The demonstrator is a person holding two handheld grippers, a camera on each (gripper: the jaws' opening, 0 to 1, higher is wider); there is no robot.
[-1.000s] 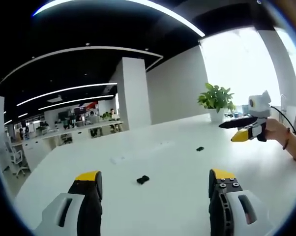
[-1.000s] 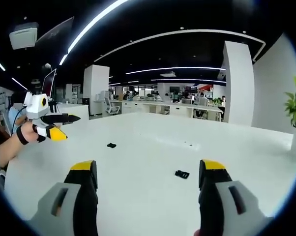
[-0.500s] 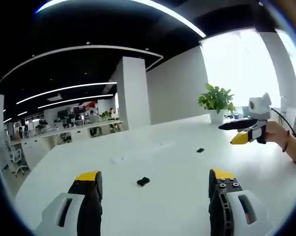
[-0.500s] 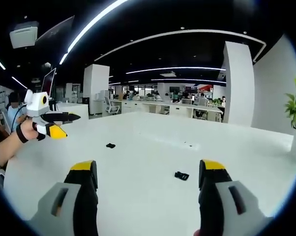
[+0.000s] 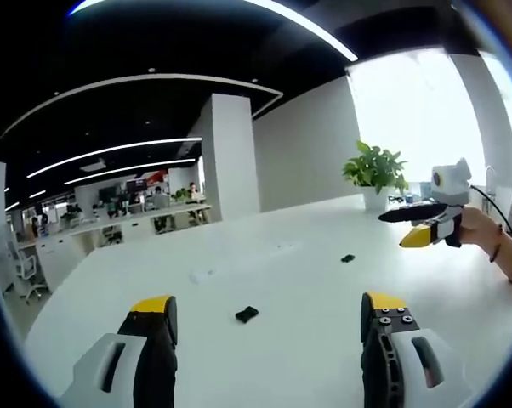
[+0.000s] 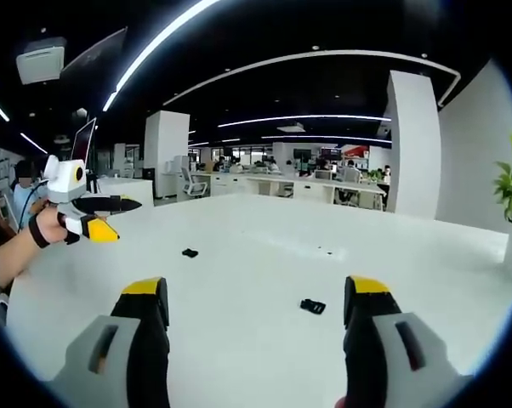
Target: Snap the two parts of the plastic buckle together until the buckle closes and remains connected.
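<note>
Nothing shifted, two buckle halves (image 5: 247, 314) (image 5: 347, 258) apart on white table (image 5: 307, 289), left tool (image 5: 269, 310) and right tool (image 6: 253, 293) both wide, empty

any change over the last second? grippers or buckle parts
Nothing visibly changed. Both buckle parts lie apart on the table, untouched; the slight shifts in both views look like camera drift. Left gripper and right gripper stay open and empty above the table.

Nothing readable anywhere tbh, the far-off office signs are just too small and blurry to read.
</note>
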